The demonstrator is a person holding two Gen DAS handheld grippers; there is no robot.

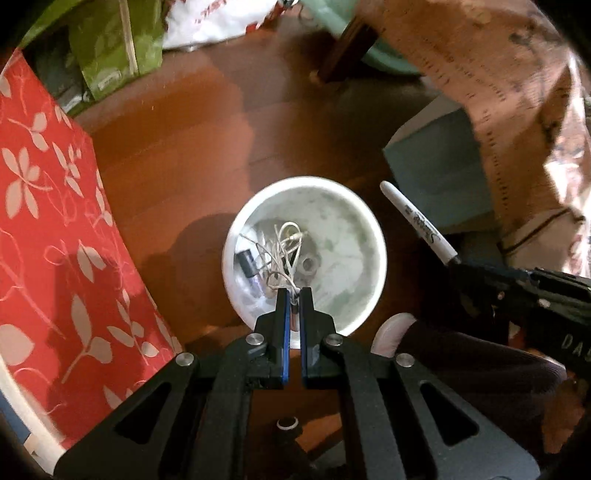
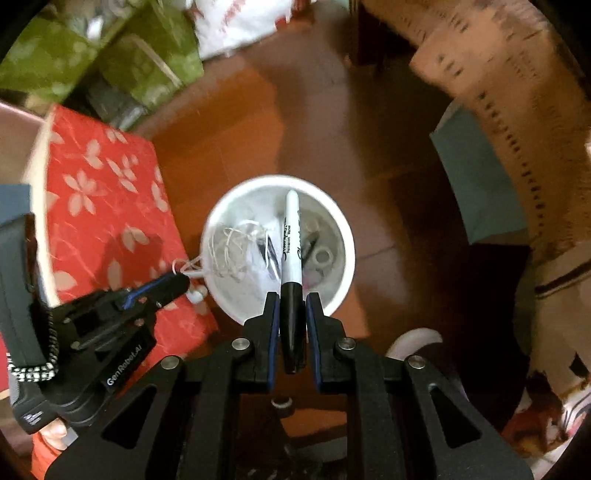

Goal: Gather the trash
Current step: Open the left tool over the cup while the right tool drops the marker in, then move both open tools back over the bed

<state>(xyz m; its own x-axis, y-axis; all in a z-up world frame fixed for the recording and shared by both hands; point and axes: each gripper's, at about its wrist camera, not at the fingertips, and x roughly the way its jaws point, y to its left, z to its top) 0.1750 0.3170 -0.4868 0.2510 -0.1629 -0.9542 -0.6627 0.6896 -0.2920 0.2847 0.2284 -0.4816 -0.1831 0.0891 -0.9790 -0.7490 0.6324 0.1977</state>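
Note:
A white round bin (image 1: 369, 236) stands on the wooden floor and holds tangled white earphone wire (image 1: 284, 251), a small dark cylinder and a metal nut. My left gripper (image 1: 294, 295) is shut on the earphone wire above the bin's near rim. In the right wrist view it (image 2: 181, 280) holds the wire beside the bin (image 2: 343, 266), an earbud (image 2: 195, 294) dangling below. My right gripper (image 2: 293, 299) is shut on a black-and-white marker (image 2: 291, 236) pointing over the bin. The marker also shows in the left wrist view (image 1: 417, 221).
A red floral box (image 1: 55, 229) lies left of the bin, also in the right wrist view (image 2: 107, 206). Green bags (image 1: 110, 51) and a white plastic bag (image 1: 214, 22) sit at the back. A teal box (image 1: 436, 173) and cardboard (image 1: 480, 74) stand to the right.

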